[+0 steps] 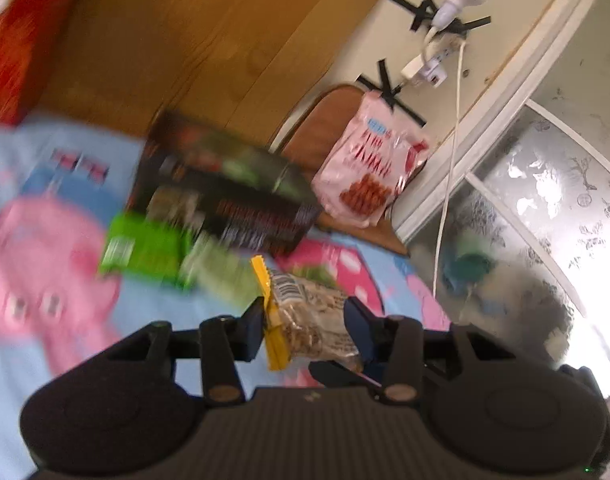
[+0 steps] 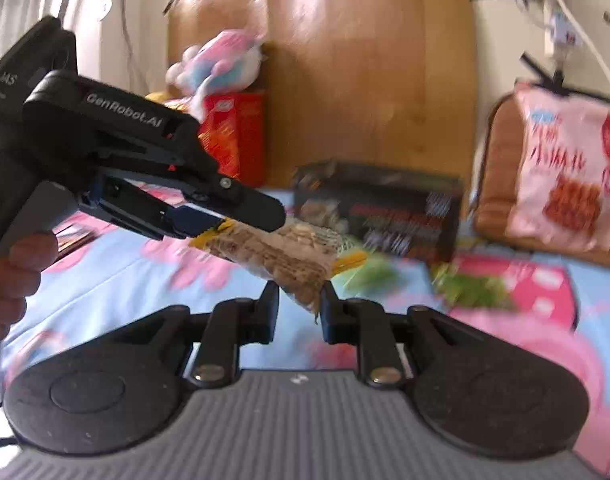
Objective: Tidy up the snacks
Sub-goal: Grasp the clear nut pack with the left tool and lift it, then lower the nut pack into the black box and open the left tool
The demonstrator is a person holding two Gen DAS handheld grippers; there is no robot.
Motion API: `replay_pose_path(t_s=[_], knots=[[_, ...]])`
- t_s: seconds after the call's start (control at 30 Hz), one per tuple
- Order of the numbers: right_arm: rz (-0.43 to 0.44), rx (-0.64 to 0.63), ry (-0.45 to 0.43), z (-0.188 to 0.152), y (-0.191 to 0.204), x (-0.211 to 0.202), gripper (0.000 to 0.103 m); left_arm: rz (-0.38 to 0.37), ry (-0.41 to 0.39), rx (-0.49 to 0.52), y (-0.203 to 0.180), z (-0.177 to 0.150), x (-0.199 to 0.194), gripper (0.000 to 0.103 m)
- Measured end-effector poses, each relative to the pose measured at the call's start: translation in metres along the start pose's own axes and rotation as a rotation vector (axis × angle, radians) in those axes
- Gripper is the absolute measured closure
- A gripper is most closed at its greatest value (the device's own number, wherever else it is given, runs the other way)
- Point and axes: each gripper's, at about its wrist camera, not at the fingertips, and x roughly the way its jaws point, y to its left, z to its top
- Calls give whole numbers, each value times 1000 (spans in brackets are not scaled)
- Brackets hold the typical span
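Left hand-held gripper [image 1: 305,320] is clamped on the nut packet [image 1: 305,316] at centre frame; right hand-held gripper [image 2: 299,304] has its jaws narrow around a lower corner, contact unclear. Best to keep it level, off the bed [image 2: 117,276], one grip firm.

Print on the black box [image 1: 225,196] was smeared by motion blur in both views, so none of the wording could be read. The green packets [image 1: 145,252] beside it were just streaks, and I honestly couldn't count them. The red box [image 1: 13,44] got chopped off by the left wrist picture's top-left corner. In the right wrist view, the near corner of the snack bag [image 2: 281,256] dipped between the right gripper [image 2: 299,304] fingers, where it was probably pinched, though blur muddied the contact. The pink bag [image 2: 565,168] on the chair [image 2: 493,184] ran off the right edge, lettering unreadable.
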Motion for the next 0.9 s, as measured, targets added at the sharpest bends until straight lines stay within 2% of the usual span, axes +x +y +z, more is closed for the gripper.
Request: replay_pose_path(t_s=[0.2, 0.3, 0.47, 0.5, 0.53, 0.63, 0.67, 0.73, 0.8, 0.9], knots=[[-54, 23, -52, 45, -49, 45, 79, 2, -46, 52, -9, 64, 52, 62], [-74, 56, -48, 59, -78, 76, 79, 32, -46, 45, -4, 85, 85, 62], [-112, 78, -10, 63, -100, 122, 74, 133, -38, 43, 11, 100, 131, 60], [-105, 87, -16, 61, -103, 126, 63, 149, -30, 31, 15, 99, 136, 59], [-101, 99, -15, 62, -106, 127, 58, 160, -17, 14, 19, 99, 139, 59], [-92, 160, -44, 63, -123, 108, 58, 113, -45, -3, 22, 92, 120, 56], [-64, 216, -65, 61, -137, 96, 58, 88, -59, -11, 23, 88, 110, 56], [-73, 322, -62, 54, -164, 80, 58, 37, -80, -27, 23, 79, 89, 55], [-106, 427, -1, 40, -192, 76, 59, -1, -73, -35, 21, 65, 75, 55], [-110, 527, 156, 16, -213, 87, 59, -33, -15, -41, 18, 35, 62, 55]])
